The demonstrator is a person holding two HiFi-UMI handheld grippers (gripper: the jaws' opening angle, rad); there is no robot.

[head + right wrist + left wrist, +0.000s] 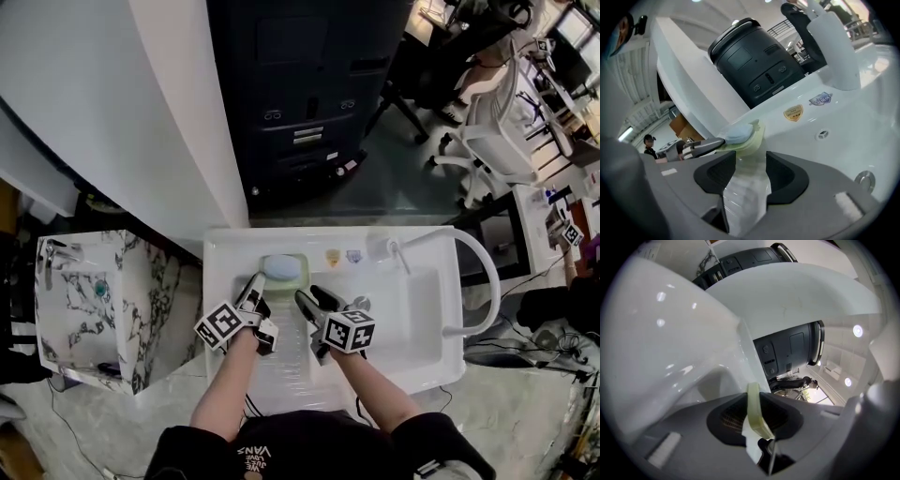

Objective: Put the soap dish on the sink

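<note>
A pale green soap dish point(289, 273) with a light blue soap point(278, 266) on it is at the back left of the white sink point(427, 361). I cannot tell whether it rests on the ledge. My left gripper point(253, 287) is shut on the dish's near left rim; in the left gripper view the thin green rim point(756, 411) is pinched between the pads. My right gripper point(314, 302) hangs over the basin just right of the dish, open and empty. In the right gripper view the dish point(751, 138) and soap point(736, 133) lie just beyond the parted jaws.
A curved white faucet point(480, 272) and a white bottle point(379, 247) stand at the sink's back right. The drain point(361, 303) is in the basin. A marbled cabinet point(94, 300) is to the left, and a dark machine point(300, 94) stands behind the sink.
</note>
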